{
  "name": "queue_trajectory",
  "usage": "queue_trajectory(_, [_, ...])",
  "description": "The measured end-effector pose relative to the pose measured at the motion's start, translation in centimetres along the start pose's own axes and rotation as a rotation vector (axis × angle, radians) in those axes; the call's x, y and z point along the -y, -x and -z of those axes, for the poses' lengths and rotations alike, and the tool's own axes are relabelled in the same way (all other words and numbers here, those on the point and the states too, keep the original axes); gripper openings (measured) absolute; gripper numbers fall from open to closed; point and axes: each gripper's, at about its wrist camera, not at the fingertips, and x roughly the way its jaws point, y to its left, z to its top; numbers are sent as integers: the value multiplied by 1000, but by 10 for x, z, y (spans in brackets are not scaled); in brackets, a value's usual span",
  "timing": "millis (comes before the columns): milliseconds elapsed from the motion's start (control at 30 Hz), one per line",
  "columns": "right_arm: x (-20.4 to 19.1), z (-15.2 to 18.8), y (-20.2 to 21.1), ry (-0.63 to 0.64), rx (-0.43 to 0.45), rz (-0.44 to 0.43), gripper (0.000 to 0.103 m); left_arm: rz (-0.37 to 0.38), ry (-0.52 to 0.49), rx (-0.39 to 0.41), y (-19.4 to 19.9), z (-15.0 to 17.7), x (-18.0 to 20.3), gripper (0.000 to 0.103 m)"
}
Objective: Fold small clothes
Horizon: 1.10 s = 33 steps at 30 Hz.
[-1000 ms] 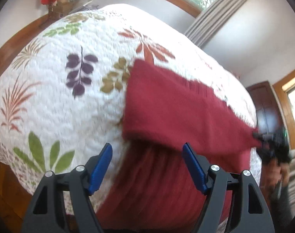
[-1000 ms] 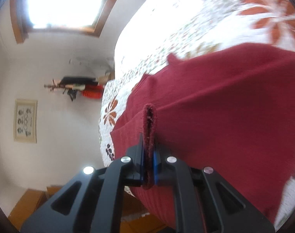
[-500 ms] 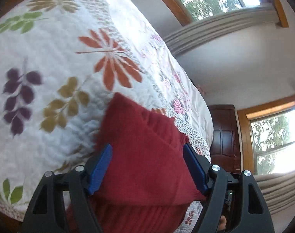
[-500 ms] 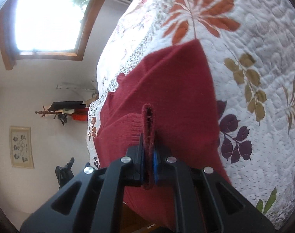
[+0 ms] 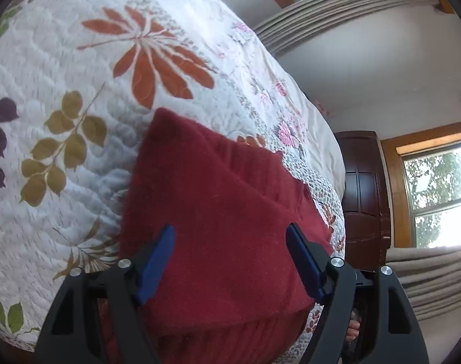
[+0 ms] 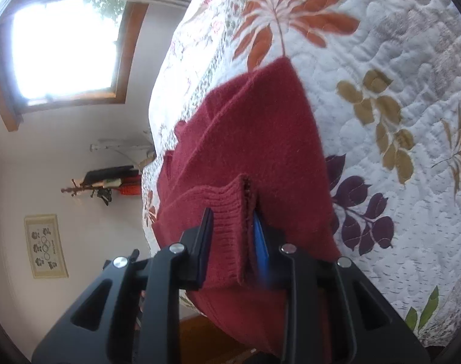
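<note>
The red knit garment [image 5: 218,212] lies on the quilted bed [image 5: 78,60], near the bed's near edge, with part of it draping down over that edge. It is doubled over: an upper layer sits on a lower one, and a diagonal crease runs across the top, so by my reading the fold is partly made and the top layer is being laid down flat.

The right gripper [image 6: 232,230] has its ribbed hem [image 6: 227,209] between its fingers, but the fingers stand somewhat apart with the cloth loose between them; I judge the grip is slack or letting go, and cannot tell whether the pads press the knit at all. Holding the hem at the near edge makes sense, since that is the end which steers where the top layer lands.

The left gripper [image 5: 230,251] hovers over the garment's near half with its fingers wide and nothing between them, straddling the folded layer, well placed to press or smooth it.

Around the garment the quilt shows printed leaves, an orange spray [image 5: 151,57] towards the bed's far side and olive leaves [image 5: 63,145] to its left in the left wrist view. Nothing lies on the quilt close enough to hinder the fold. Beyond the bed are a dark wooden door [image 5: 363,194], curtains [image 5: 336,9], windows and a coat rack [image 6: 103,186], all well apart. The overhang at the bed's edge is the one risk: the knit could slide off.
</note>
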Motion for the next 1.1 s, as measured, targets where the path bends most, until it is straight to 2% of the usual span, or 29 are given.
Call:
queue_trajectory(33, [-4,3,1,18,0,11,6,-1,2,1,1,1,-1,76])
queue_trajectory(200, [-18,8,16,82,65,27,6,4,-14,0,2,2,2,79])
queue_trajectory(367, [1,8,16,51,87,75,6,-16,6,-9,-3,1,-3,79])
queue_trajectory(467, [5,9,10,53,60,60,7,3,1,-2,-1,2,1,79])
queue_trajectory(500, [6,10,10,56,55,62,11,8,-4,0,1,3,2,79])
queue_trajectory(600, [7,9,26,58,123,99,18,76,-14,9,8,7,5,79])
queue_trajectory(700, [0,13,48,83,174,62,18,129,-8,-8,9,11,7,79])
queue_trajectory(767, [-14,22,51,140,154,23,18,119,-14,-29,4,14,6,79])
queue_trajectory(867, [-20,32,31,204,81,73,18,81,-7,-57,-7,18,-2,79])
queue_trajectory(967, [-3,31,10,172,28,96,18,28,6,-90,-22,20,-16,79])
queue_trajectory(1100, [12,22,5,149,27,130,8,23,19,-92,-27,20,-27,79])
